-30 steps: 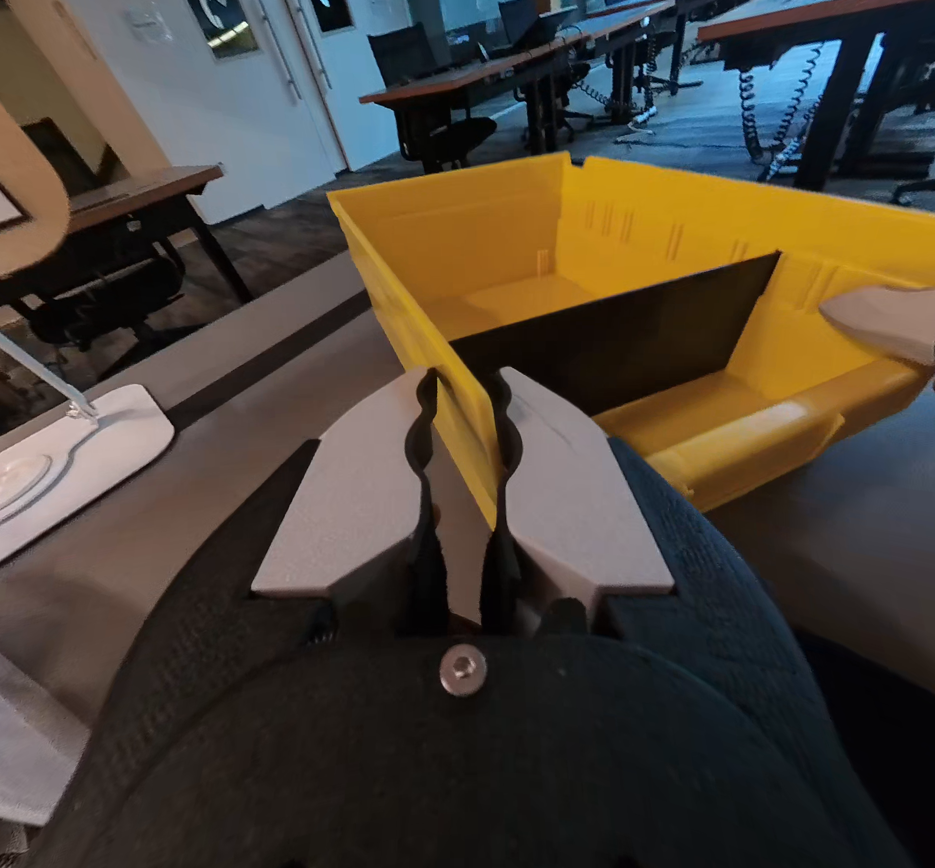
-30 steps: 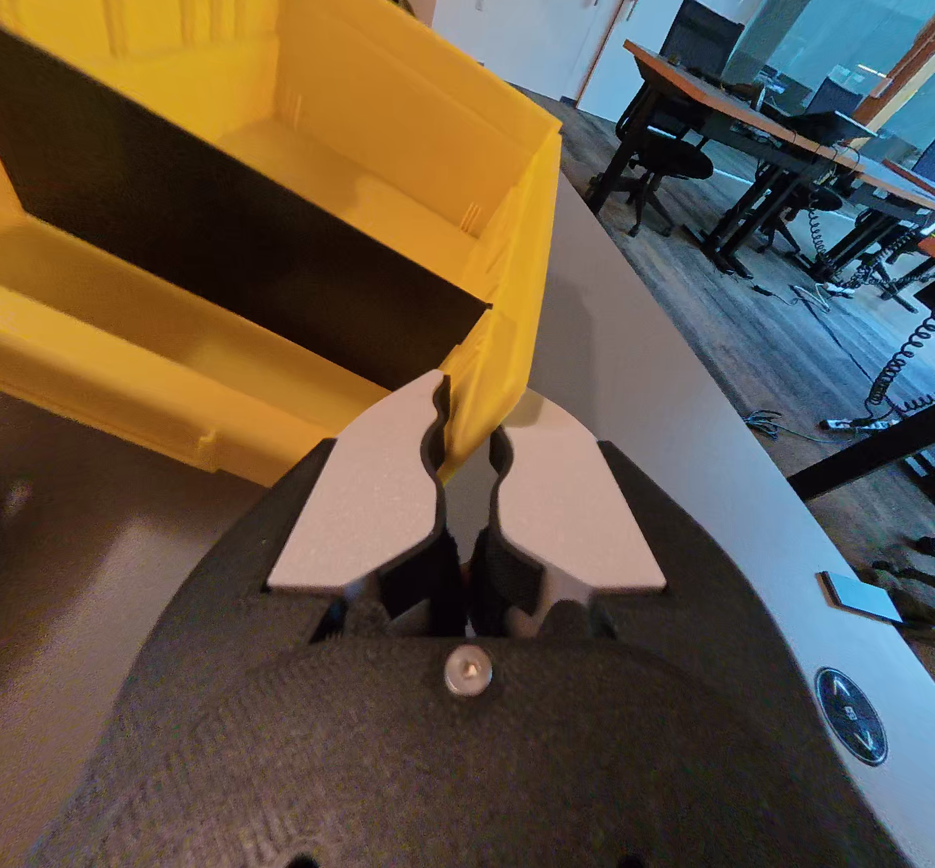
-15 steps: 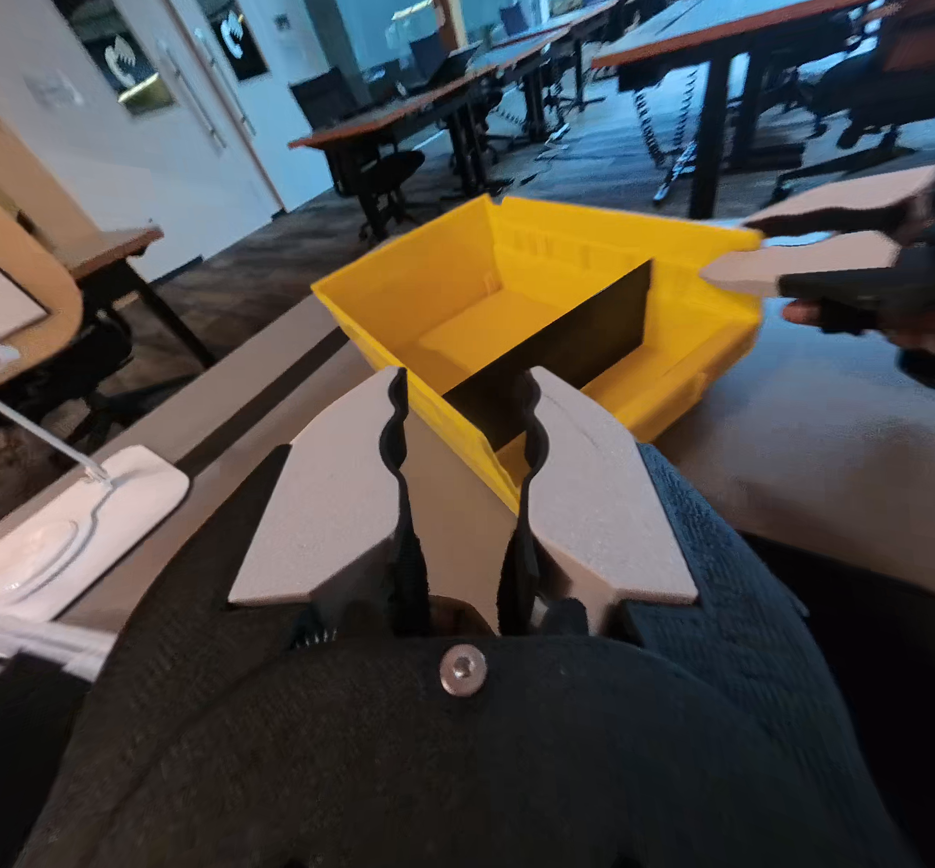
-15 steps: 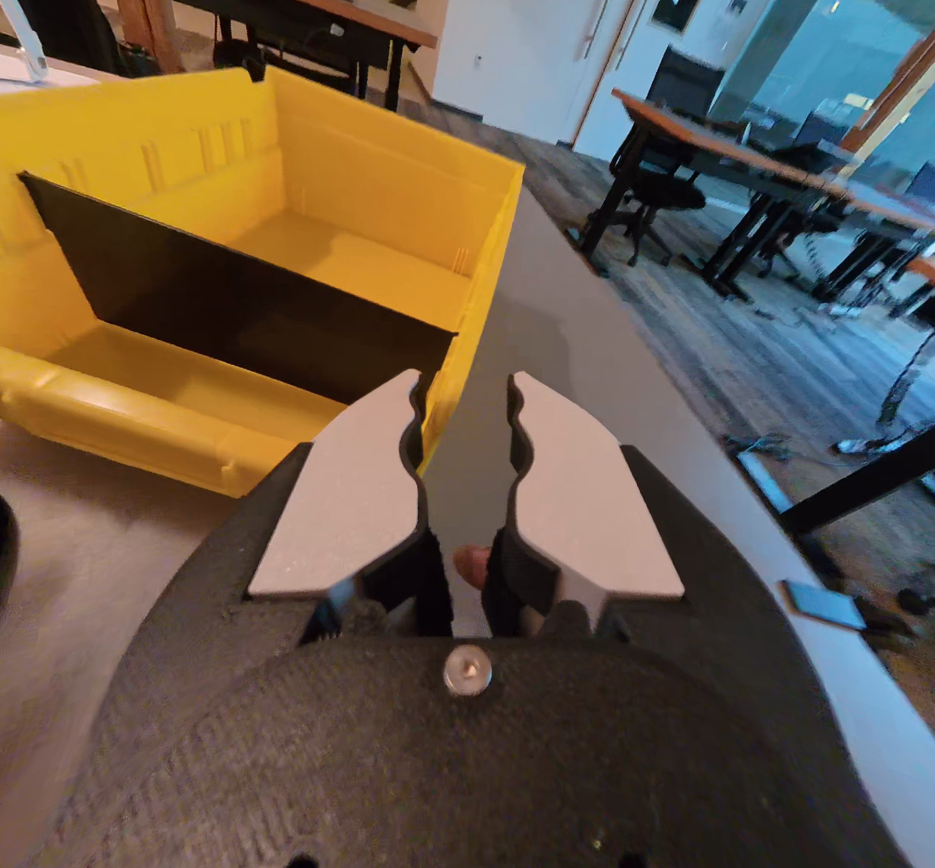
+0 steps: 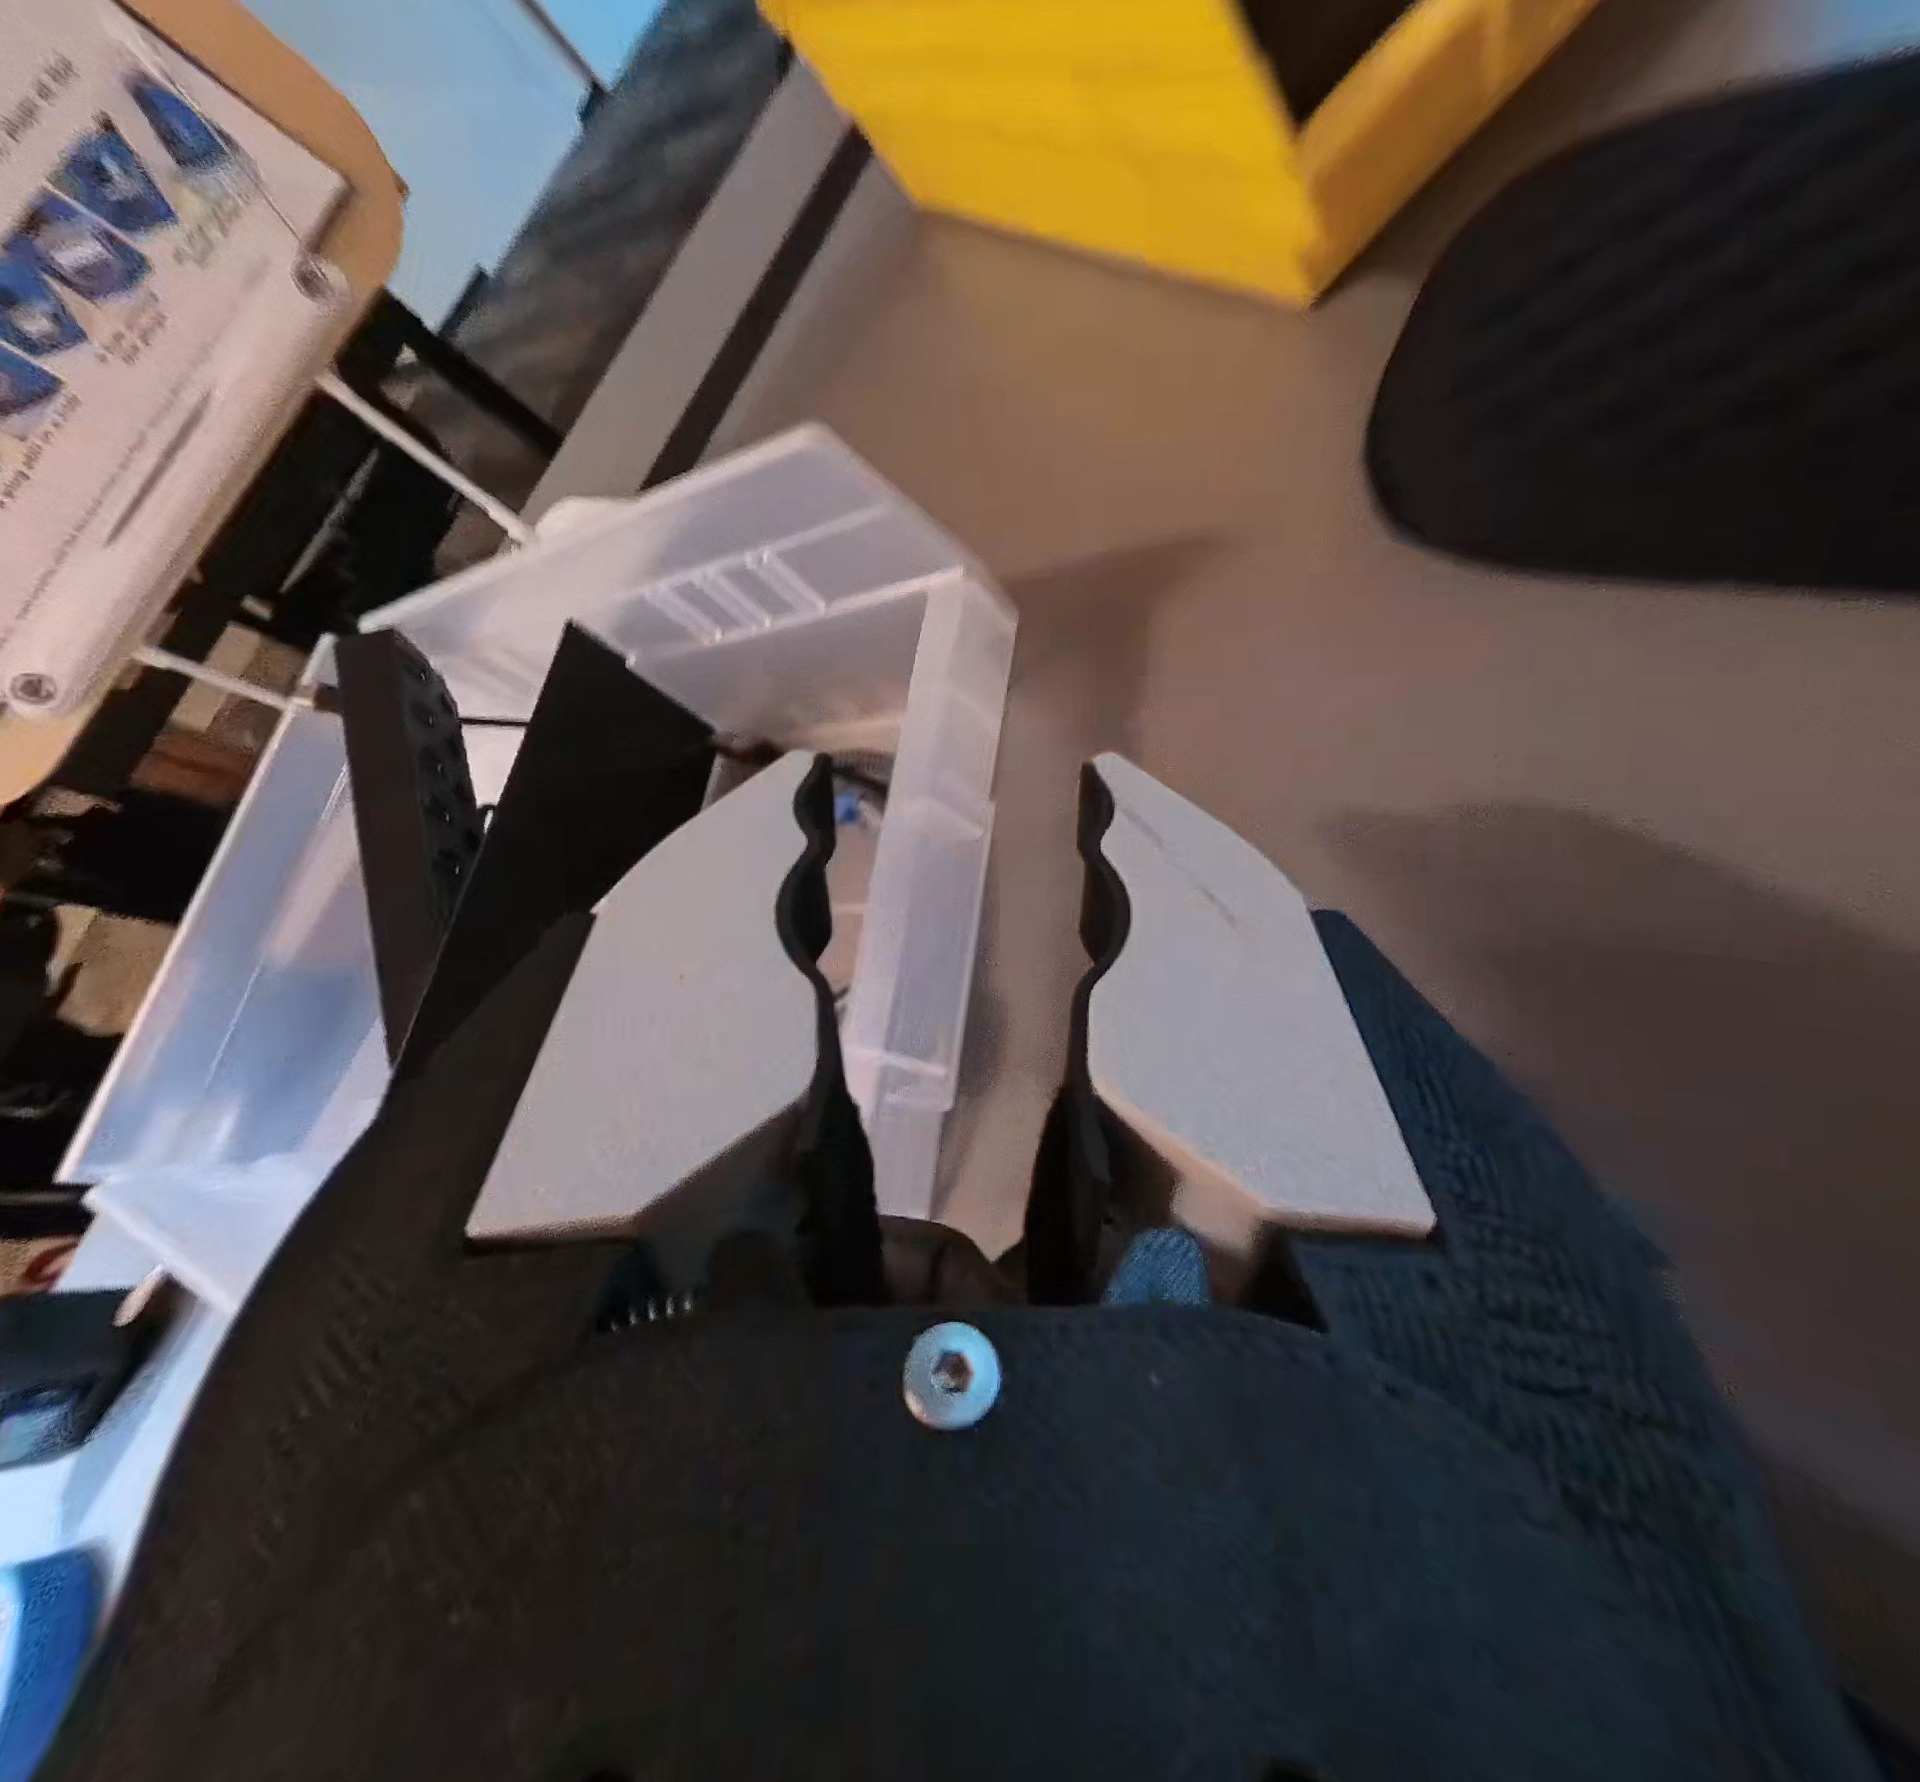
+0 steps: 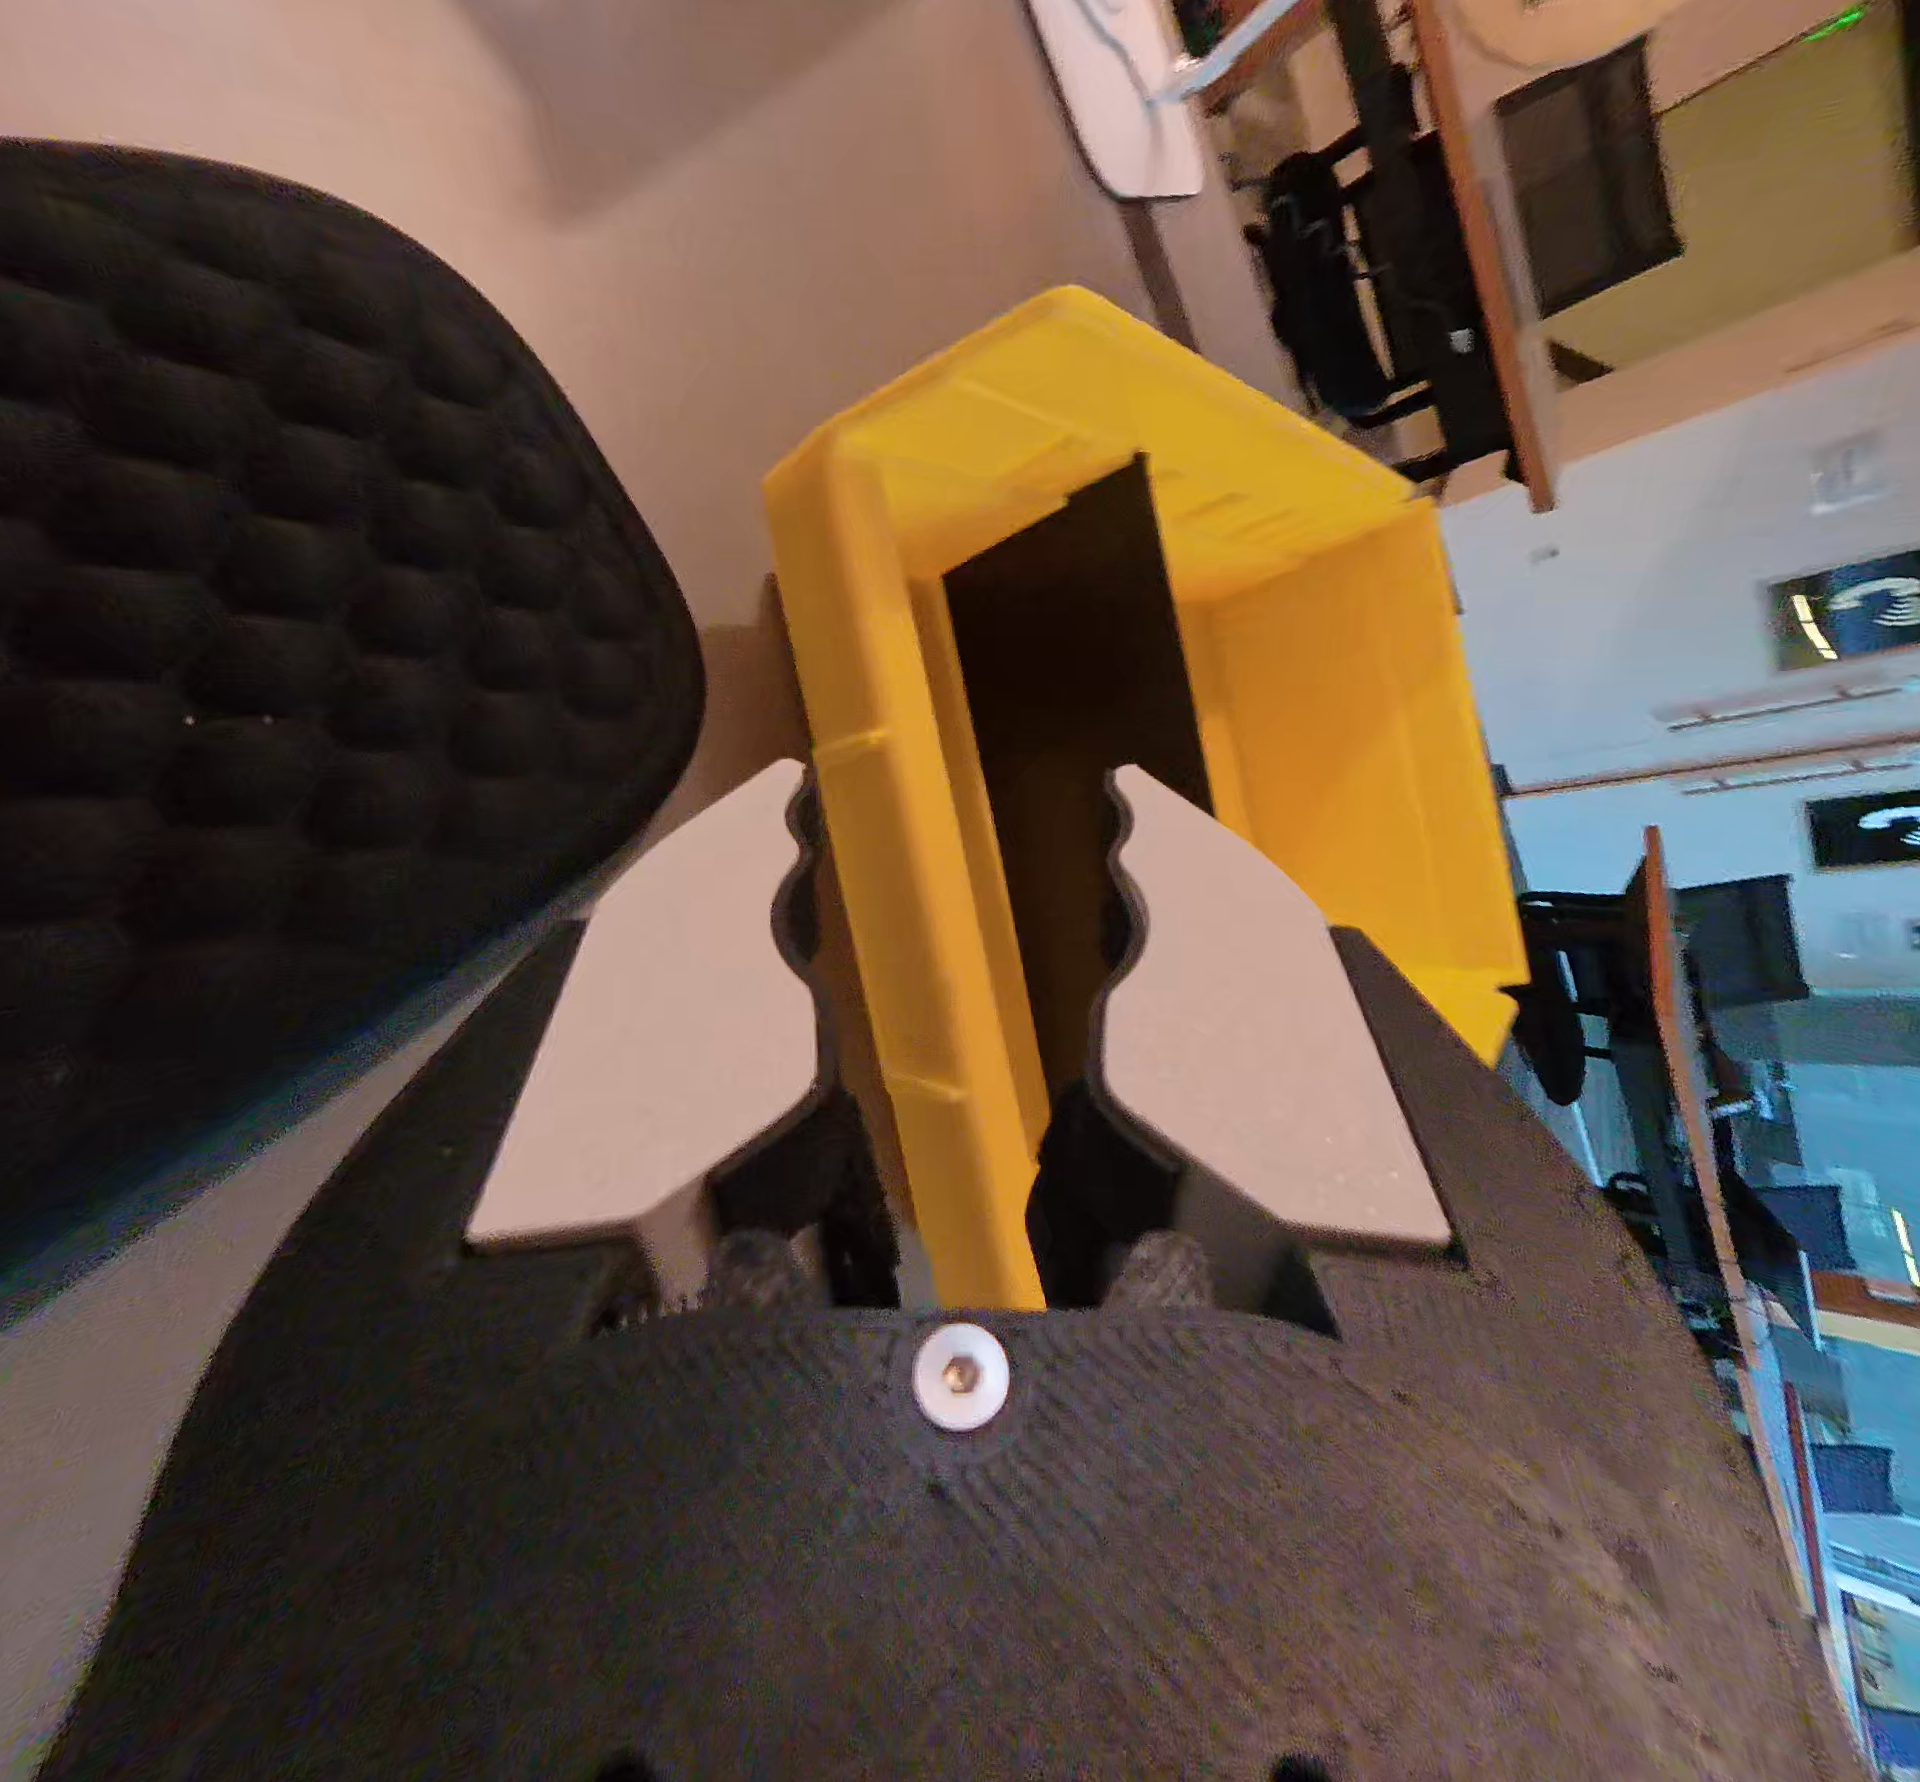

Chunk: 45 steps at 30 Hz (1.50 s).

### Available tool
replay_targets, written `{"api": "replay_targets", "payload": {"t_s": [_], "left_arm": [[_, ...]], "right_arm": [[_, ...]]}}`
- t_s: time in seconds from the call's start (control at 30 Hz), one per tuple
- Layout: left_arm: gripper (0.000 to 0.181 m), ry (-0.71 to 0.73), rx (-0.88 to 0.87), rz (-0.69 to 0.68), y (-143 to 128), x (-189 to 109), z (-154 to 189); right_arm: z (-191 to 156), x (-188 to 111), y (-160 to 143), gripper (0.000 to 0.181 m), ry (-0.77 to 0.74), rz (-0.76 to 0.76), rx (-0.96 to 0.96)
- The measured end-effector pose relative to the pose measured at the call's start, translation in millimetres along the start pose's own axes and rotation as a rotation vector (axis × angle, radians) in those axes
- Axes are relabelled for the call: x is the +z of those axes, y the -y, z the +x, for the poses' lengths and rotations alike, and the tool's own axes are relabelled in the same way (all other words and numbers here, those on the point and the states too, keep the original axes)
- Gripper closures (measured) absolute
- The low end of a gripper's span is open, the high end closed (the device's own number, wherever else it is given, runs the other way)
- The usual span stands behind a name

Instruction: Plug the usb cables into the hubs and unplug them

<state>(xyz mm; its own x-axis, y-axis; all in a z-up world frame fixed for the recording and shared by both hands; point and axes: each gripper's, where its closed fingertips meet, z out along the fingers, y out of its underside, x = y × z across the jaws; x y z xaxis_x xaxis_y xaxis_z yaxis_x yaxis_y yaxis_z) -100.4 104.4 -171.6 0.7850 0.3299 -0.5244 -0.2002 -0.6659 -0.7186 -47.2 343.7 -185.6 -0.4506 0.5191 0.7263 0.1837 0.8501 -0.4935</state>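
No USB cable or hub shows clearly. My left gripper [image 5: 951, 787] is open and straddles the near side wall of a clear plastic bin [image 5: 727, 589] that holds black dividers [image 5: 592, 776]. A thin dark wire and a small blue bit lie inside it, too blurred to name. My right gripper [image 6: 966, 782] is open and straddles the front lip of the yellow bin [image 6: 1330, 745], which has a black divider [image 6: 1070, 641]. The left finger is close against the lip. The yellow bin also shows far off in the left wrist view [image 5: 1039, 101].
A black textured pad [image 6: 260, 589] lies on the grey table [image 6: 312, 18] beside the yellow bin and also shows in the left wrist view [image 5: 1662, 330]. A white stand base [image 6: 1112, 39] sits at the table's far edge. A sign board [image 5: 125, 278] stands beyond the clear bin. Tip to tip, the grippers are about 25 cm apart.
Both grippers let go of the yellow bin's side walls and opened wider. The left moved to the clear bin's wall. The right moved to the yellow bin's front lip. Both views have rolled.
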Motion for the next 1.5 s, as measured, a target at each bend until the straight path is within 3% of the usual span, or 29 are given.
{"api": "replay_targets", "payload": {"t_s": [0.1,0.23,0.37,0.73,1.17,1.3,1.5], "left_arm": [[0.132,-0.014,0.043,-0.217,-37.2,24.5,-3.5],[0.138,0.083,0.158,-0.386,-76.4,38.5,-17.8],[0.148,0.029,0.120,-0.403,-93.7,28.7,-22.8],[0.143,0.055,0.054,-0.486,-168.9,-45.8,-62.5],[0.140,0.148,0.054,-0.588,-237.9,-137.2,-82.4],[0.141,0.194,0.199,-0.675,-265.7,-173.7,-95.6],[0.142,0.136,0.270,-0.657,-286.0,-209.2,-93.6]], "right_arm": [[-11.2,18.8,-7.9,0.131,0.052,-0.099,-0.075],[-15.0,37.1,-31.3,0.135,0.040,-0.269,-0.226],[-14.1,45.4,-50.6,0.146,0.029,-0.378,-0.280],[-9.3,35.8,-66.0,0.148,0.045,-0.397,-0.216],[-5.4,17.7,-88.2,0.148,0.045,-0.449,-0.161],[-8.8,4.2,-95.8,0.148,0.045,-0.449,-0.144],[-10.4,-17.7,-114.5,0.147,0.039,-0.478,-0.122]]}}
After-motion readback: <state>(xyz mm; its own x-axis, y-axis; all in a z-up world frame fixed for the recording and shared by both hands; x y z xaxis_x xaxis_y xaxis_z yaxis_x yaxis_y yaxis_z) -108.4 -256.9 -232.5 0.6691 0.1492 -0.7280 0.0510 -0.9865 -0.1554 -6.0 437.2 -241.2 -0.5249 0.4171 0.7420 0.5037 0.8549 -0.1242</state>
